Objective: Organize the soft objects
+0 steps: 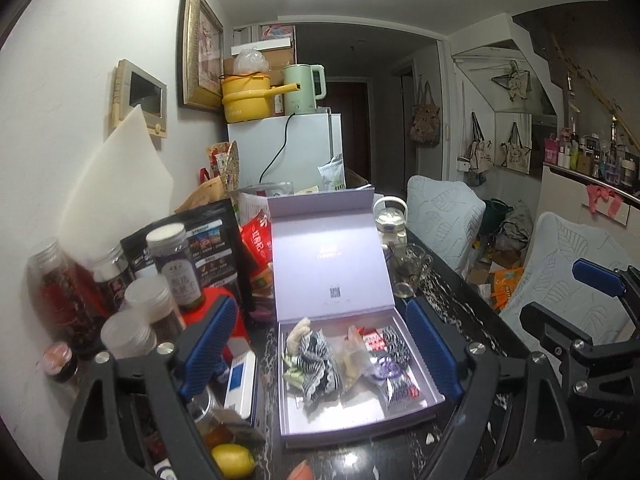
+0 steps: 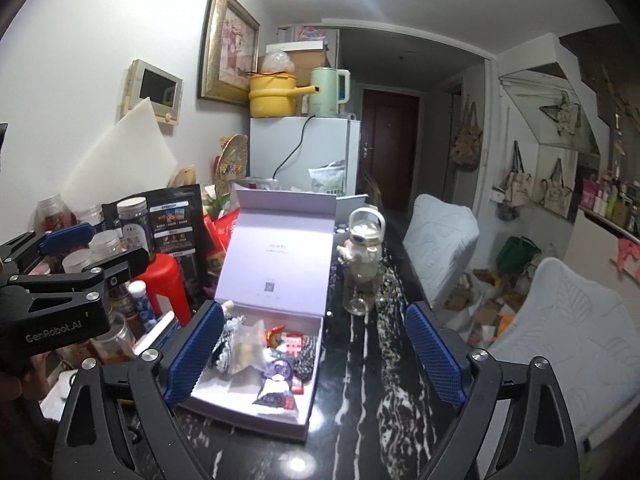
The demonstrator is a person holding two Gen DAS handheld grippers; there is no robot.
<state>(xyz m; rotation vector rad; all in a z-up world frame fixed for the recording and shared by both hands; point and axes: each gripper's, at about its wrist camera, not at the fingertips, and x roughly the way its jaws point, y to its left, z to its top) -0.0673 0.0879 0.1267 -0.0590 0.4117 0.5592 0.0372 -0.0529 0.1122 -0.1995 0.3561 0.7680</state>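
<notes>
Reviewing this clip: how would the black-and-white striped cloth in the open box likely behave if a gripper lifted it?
The striped cloth lies crumpled in folds, so it probably drapes limply instead of holding shape. It looks thin, so likely light. It rests against the clear pouch in the lavender box, so lifting may drag that along.

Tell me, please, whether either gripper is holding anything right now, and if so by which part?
Nothing is held: the left gripper and right gripper both hover with jaws wide open by the open lilac cardboard box.
</notes>
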